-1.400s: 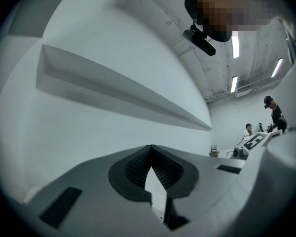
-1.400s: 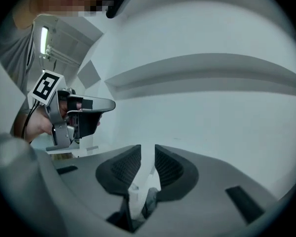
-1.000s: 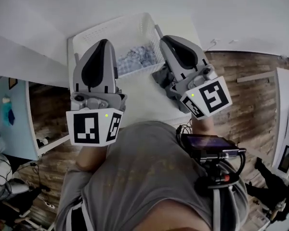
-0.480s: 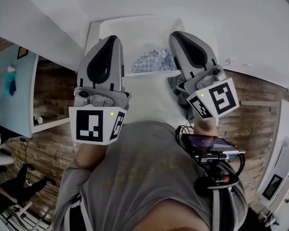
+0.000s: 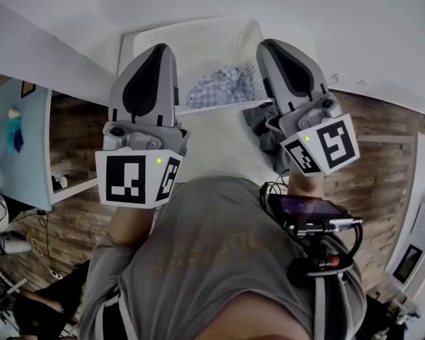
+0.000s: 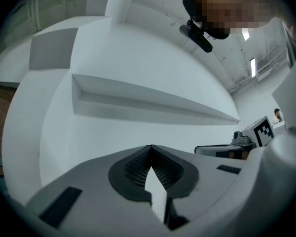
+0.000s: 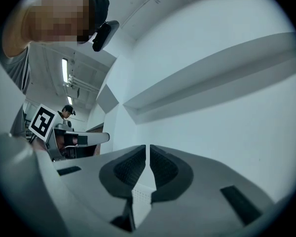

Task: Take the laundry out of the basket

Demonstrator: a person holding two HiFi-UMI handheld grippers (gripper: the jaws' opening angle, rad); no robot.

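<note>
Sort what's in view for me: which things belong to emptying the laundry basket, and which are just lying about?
Job in hand:
- white basket
- checked laundry inside it
- left gripper and right gripper, neither holding anything

Lying about:
- dark grey cloth by the basket's corner, possibly laundry already out
- white table
- chest-mounted device
- pale blue panel

We hold our grey two-jaw left tool (image 5: pixel 158 52) and its twin, the right tool (image 5: pixel 273 46), out before our chest, side by side and pointing away from us, forearms (image 5: pixel 131 227) behind them. The left tool's ribbed black pads (image 6: pixel 138 168) meet at the tips, empty. The right tool's pads (image 7: pixel 130 169) stand all but together, a hairline slit between, empty too.
</note>
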